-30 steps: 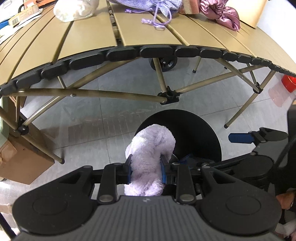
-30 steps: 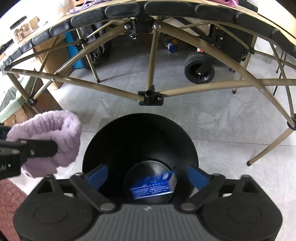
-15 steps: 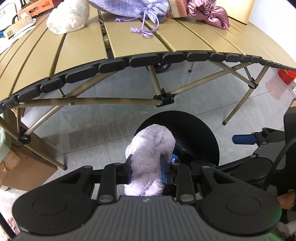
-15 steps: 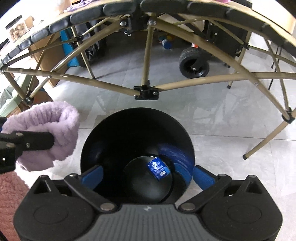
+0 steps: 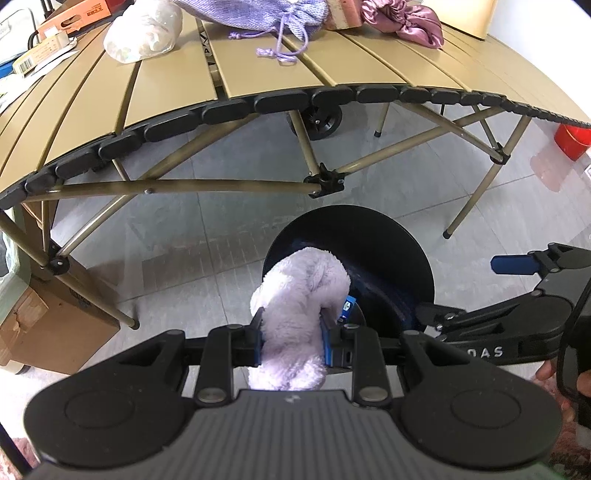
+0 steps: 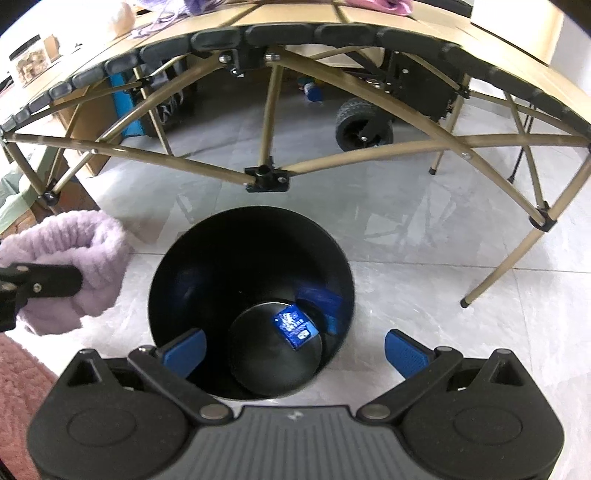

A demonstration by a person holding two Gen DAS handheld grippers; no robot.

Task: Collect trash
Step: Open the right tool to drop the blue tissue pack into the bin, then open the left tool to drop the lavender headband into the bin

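Note:
A black round trash bin (image 6: 192, 258) stands on the tiled floor in front of the folding table; it also shows in the left wrist view (image 5: 399, 243). A small blue wrapper (image 6: 295, 325) lies at its bottom. My right gripper (image 6: 295, 347) is open and empty right above the bin's near rim. My left gripper (image 5: 291, 339) is shut on a fluffy lilac cloth (image 5: 299, 295), held beside the bin's left rim; the cloth also shows in the right wrist view (image 6: 70, 269).
The tan slatted folding table (image 5: 177, 81) carries a lilac drawstring bag (image 5: 258, 14), a white plastic bag (image 5: 144, 29) and pink satin fabric (image 5: 402, 18). Its legs (image 6: 266, 122) cross behind the bin. A cardboard box (image 5: 40, 328) sits left, a wheeled cart (image 6: 365, 122) behind.
The blue wrapper has dropped from my right gripper to the bin's bottom and settled. Both grippers have risen and backed off a little. The left still holds the cloth.

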